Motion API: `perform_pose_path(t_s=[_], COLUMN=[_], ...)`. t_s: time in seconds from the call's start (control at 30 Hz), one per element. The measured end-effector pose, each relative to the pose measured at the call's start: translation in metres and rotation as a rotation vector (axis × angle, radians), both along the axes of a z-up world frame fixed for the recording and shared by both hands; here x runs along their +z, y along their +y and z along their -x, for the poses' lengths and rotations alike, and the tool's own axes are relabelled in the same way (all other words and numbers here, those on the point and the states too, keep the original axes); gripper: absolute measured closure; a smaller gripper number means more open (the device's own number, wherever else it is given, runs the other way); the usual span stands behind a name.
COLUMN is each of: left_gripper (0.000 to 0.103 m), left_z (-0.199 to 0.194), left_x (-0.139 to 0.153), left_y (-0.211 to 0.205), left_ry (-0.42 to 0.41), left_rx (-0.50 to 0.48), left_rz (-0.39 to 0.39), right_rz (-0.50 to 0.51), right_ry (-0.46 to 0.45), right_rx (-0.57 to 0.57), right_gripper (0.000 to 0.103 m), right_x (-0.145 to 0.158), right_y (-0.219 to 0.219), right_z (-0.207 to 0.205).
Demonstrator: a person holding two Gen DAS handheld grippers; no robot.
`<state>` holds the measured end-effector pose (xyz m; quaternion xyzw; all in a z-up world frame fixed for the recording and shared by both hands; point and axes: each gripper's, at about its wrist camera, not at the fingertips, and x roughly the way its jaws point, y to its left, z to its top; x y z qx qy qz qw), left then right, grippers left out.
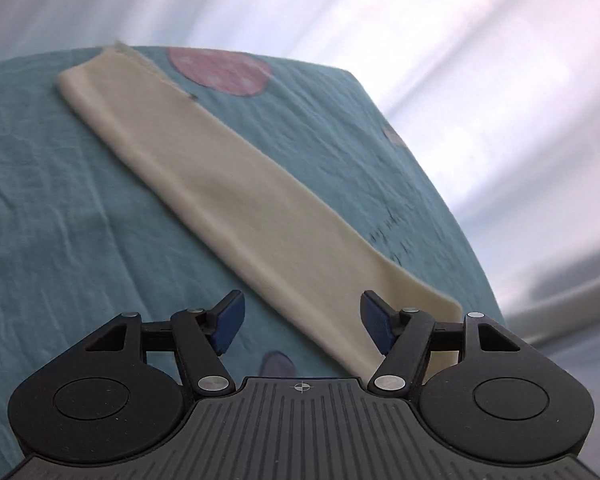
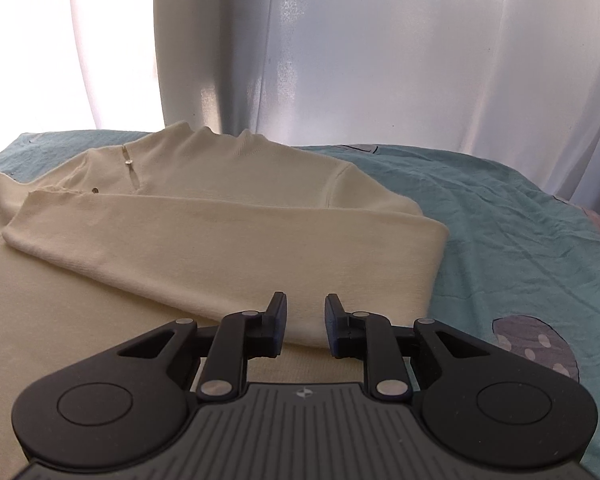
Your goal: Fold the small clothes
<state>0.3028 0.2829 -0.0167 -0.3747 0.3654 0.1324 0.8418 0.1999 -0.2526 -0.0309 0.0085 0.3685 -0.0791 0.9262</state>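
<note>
A cream sweater (image 2: pixel 236 164) lies flat on a teal sheet (image 2: pixel 500 240), collar away from me, with one sleeve (image 2: pixel 220 240) folded across its chest. My right gripper (image 2: pixel 306 320) hovers just above that sleeve's near edge; its jaws stand a narrow gap apart and pinch nothing. In the left wrist view the other sleeve (image 1: pixel 236 184) stretches out straight and diagonal over the sheet (image 1: pixel 60 200), cuff at the far left. The left gripper (image 1: pixel 305 320) is open wide above the sleeve's near end. Its right fingertip (image 1: pixel 374 320) is over the cloth and the fabric is not gripped.
The sheet is wrinkled, with pink (image 1: pixel 220 68) and purple (image 2: pixel 540 344) printed patches. Its edge (image 1: pixel 452 200) drops off close to the right of the straight sleeve. Pale curtains (image 2: pixel 380 60) hang behind the bed. A small metal button (image 2: pixel 129 163) sits near the neckline.
</note>
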Motion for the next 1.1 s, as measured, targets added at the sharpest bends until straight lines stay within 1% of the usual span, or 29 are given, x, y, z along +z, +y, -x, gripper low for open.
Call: perform_pose_path(t_s=[0.07, 0.13, 0.23, 0.3, 0.33, 0.4, 0.5, 0.53, 0.57, 0.6, 0.67, 0.77, 0.8, 0.87, 0.9, 0.97, 1.03, 1.1], left_gripper=[0.038, 0.042, 0.051, 0.052, 0.055, 0.057, 0.061, 0.064, 0.071, 0.074, 0.09, 0.094, 0.094, 0.095, 0.095, 0.095, 0.095, 0.095], left_z=[0.001, -0.001, -0.001, -0.001, 0.0, -0.003, -0.009, -0.01, -0.012, -0.015, -0.019, -0.024, -0.026, -0.032, -0.034, -0.037, -0.038, -0.036], left_x=[-0.006, -0.013, -0.021, -0.025, -0.027, -0.028, -0.03, -0.031, -0.031, -0.032, -0.033, -0.03, -0.026, -0.012, -0.002, 0.016, 0.038, 0.062], left_y=[0.029, 0.049, 0.073, 0.084, 0.09, 0.097, 0.103, 0.107, 0.109, 0.112, 0.115, 0.115, 0.11, 0.092, 0.079, 0.053, 0.017, -0.032], left_ry=[-0.01, -0.005, -0.038, -0.064, -0.078, -0.096, -0.096, -0.098, -0.094, -0.088, -0.073, -0.053, -0.051, -0.055, -0.07, -0.121, -0.182, -0.266], left_rx=[0.073, 0.122, 0.173, 0.199, 0.208, 0.22, 0.244, 0.254, 0.262, 0.265, 0.278, 0.263, 0.245, 0.187, 0.147, 0.061, -0.045, -0.194], left_rz=[0.066, 0.107, 0.166, 0.201, 0.216, 0.22, 0.187, 0.185, 0.18, 0.169, 0.141, 0.075, 0.028, -0.113, -0.176, -0.243, -0.312, -0.375], right_rz=[-0.004, -0.026, -0.037, -0.041, -0.044, -0.045, -0.036, -0.034, -0.033, -0.032, -0.028, -0.024, -0.023, -0.024, -0.026, -0.031, -0.04, -0.047], right_ry=[-0.012, -0.012, -0.003, 0.0, -0.001, 0.001, 0.003, 0.004, 0.007, 0.01, 0.015, 0.02, 0.022, 0.024, 0.024, 0.02, 0.013, 0.006], right_rx=[0.004, 0.002, 0.006, 0.008, 0.009, 0.009, 0.011, 0.011, 0.012, 0.011, 0.009, 0.002, -0.001, -0.005, -0.008, -0.014, -0.019, -0.02], right_gripper=[0.082, 0.08, 0.078, 0.078, 0.078, 0.077, 0.077, 0.077, 0.077, 0.077, 0.077, 0.077, 0.077, 0.077, 0.077, 0.077, 0.077, 0.077], right_x=[0.003, 0.005, 0.005, 0.006, 0.007, 0.008, 0.009, 0.009, 0.009, 0.009, 0.009, 0.007, 0.006, 0.006, 0.006, 0.006, 0.007, 0.008], right_y=[0.004, 0.006, 0.011, 0.015, 0.016, 0.018, 0.022, 0.023, 0.023, 0.024, 0.025, 0.025, 0.025, 0.025, 0.024, 0.023, 0.023, 0.022], right_z=[0.005, 0.007, 0.008, 0.009, 0.01, 0.01, 0.01, 0.01, 0.01, 0.01, 0.011, 0.012, 0.012, 0.013, 0.013, 0.014, 0.015, 0.016])
